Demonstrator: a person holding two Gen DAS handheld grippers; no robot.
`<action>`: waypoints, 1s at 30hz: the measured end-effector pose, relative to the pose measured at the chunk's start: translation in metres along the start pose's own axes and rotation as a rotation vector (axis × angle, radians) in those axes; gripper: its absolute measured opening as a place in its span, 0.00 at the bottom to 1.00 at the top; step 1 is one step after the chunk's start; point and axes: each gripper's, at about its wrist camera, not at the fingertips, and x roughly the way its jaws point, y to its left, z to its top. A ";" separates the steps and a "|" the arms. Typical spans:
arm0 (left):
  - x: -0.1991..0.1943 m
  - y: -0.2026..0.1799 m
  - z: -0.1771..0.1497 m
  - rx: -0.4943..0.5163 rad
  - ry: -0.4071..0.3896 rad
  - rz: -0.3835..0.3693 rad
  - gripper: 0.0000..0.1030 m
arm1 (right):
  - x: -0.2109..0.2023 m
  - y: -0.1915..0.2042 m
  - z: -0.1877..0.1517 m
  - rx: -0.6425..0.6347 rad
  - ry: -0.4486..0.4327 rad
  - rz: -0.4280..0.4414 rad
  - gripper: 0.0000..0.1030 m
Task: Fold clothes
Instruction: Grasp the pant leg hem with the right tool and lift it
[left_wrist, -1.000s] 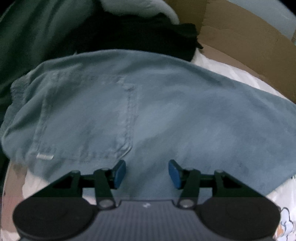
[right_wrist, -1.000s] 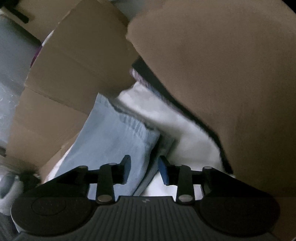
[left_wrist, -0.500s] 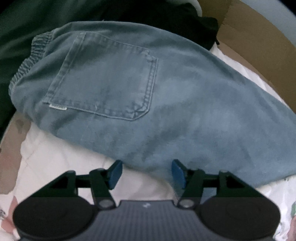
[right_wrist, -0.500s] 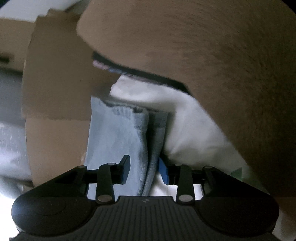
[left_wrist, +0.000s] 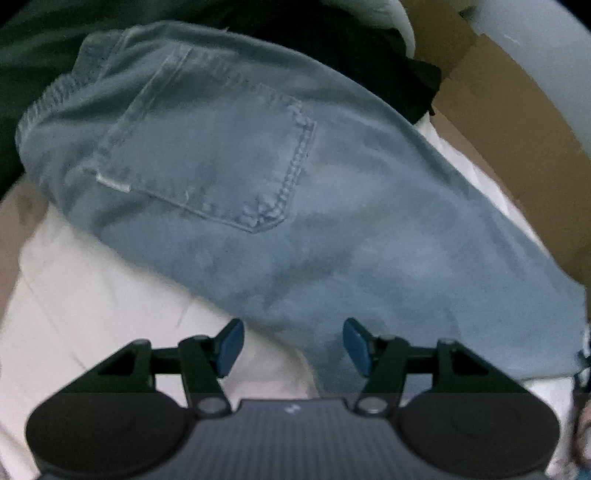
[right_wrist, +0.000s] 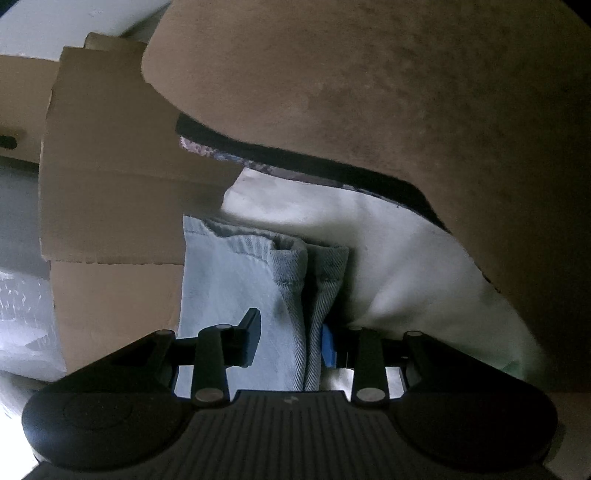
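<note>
**Kid:** Where are the pants?

**Helper:** The blue jeans lie on the white sheet. They are the biggest thing there. They run long, from the waistband at 10 o'clock down to 4 o'clock, where they leave the picture. The back pocket sits up at 11 o'clock.

**Kid:** And the left gripper?

**Helper:** It is at 6 o'clock, right at the near edge of the jeans. Its jaws are spread wide and have just been opening. The cloth edge lies between them, but the blue pads do not press it.

**Kid:** The other one?

**Helper:** The right gripper is at the far leg end, by the cardboard. The hem points up to 12 o'clock. The folded leg fills its jaws and they look to be pinching it.

**Kid:** So who grabs next?

**Helper:** I think the left one. It only has to close.
</note>
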 end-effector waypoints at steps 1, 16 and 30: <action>0.001 0.000 -0.001 -0.007 0.007 -0.016 0.61 | 0.000 0.000 0.002 0.003 0.007 0.000 0.29; 0.030 0.013 -0.025 -0.077 0.075 -0.180 0.51 | 0.016 0.004 -0.004 0.037 0.013 0.009 0.14; 0.052 0.021 -0.029 -0.155 -0.021 -0.268 0.47 | 0.042 0.018 -0.014 0.014 -0.033 0.026 0.14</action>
